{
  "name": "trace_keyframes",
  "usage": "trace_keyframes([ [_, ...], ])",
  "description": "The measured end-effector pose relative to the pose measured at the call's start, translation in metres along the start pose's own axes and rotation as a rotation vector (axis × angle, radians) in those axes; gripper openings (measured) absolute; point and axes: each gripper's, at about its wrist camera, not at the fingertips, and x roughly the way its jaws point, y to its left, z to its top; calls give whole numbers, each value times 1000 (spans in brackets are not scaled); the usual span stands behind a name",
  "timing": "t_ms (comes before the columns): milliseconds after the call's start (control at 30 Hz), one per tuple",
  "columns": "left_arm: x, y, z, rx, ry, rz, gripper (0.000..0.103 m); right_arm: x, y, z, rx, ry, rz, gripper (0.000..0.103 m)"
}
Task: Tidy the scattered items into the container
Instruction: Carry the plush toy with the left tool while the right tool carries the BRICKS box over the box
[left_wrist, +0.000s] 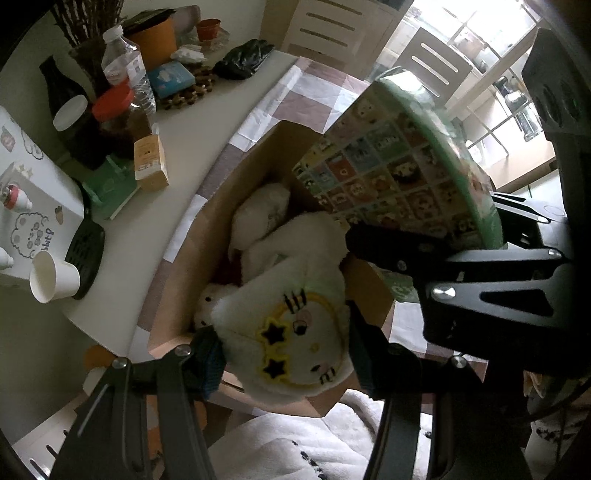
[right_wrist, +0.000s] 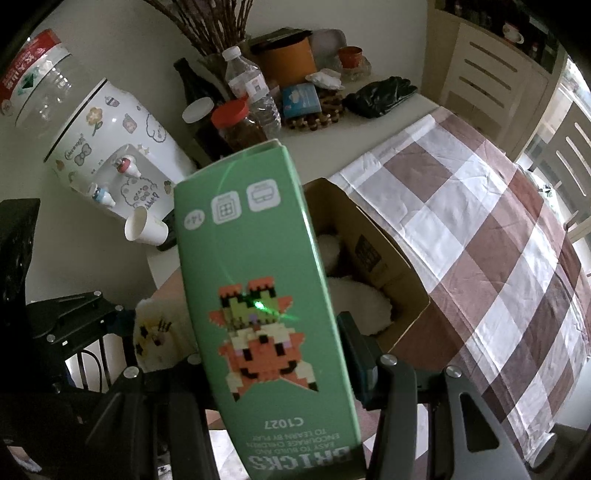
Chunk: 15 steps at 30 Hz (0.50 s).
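Note:
My left gripper is shut on a white plush toy with yellow star glasses, held over the near end of an open cardboard box. Other white plush toys lie inside the box. My right gripper is shut on a tall green bricks box printed with a pixel figure, hanging over the same cardboard box. In the left wrist view that green box shows its patterned side at the upper right, with the right gripper's dark fingers below it. The plush appears at the left in the right wrist view.
The cardboard box sits on a brown-and-white checked cloth. Behind it the white table holds a water dispenser, paper cup, water bottle, red-lidded jar, dark bottle, orange pot and black bag.

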Motion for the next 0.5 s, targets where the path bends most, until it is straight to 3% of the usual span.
trace_keyframes([
  [500, 7, 6, 3, -32, 18, 7, 58, 13, -3, 4, -7, 30, 30, 50],
])
